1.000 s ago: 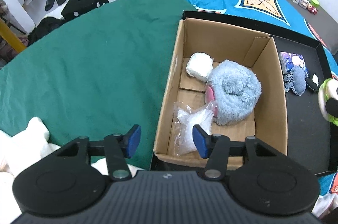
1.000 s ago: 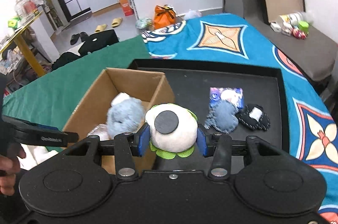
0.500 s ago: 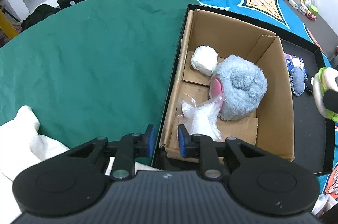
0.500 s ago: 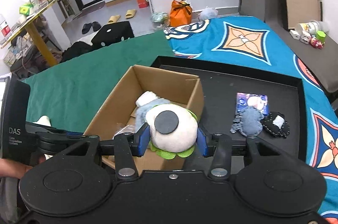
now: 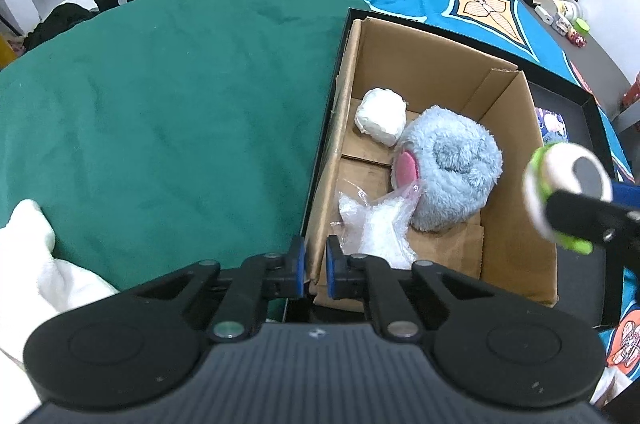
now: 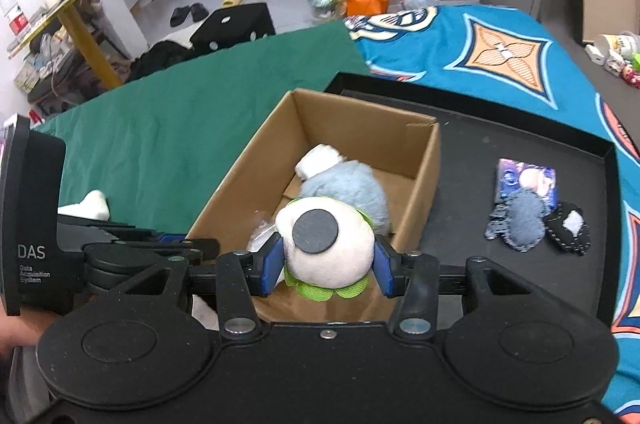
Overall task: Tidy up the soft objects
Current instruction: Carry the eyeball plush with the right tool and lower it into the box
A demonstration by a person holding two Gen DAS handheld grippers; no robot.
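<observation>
An open cardboard box (image 5: 432, 59) holds a fluffy blue plush (image 5: 452, 175), a white ball (image 5: 380, 115) and a clear plastic bag (image 5: 376, 228). My left gripper (image 5: 315, 270) is shut on the box's near left wall, which stands between its blue pads. My right gripper (image 6: 328, 266) is shut on a white round plush (image 6: 328, 248) with green trim and a dark grey disc. It hangs over the near end of the box (image 6: 236, 183), just above the blue plush (image 6: 348, 187). The left wrist view shows this white plush (image 5: 560, 179) at the right.
The box stands in a black tray (image 6: 520, 127), where a denim toy (image 6: 520, 224), a black toy (image 6: 570, 230) and a colourful packet (image 6: 528, 179) lie to the right. Green cloth (image 5: 160, 103) spreads left of the tray, with white fabric (image 5: 32, 264) near me.
My left gripper's jaws have closed from wide apart onto the box wall. My right gripper has carried the white plush leftward, from beside the box to over it.
</observation>
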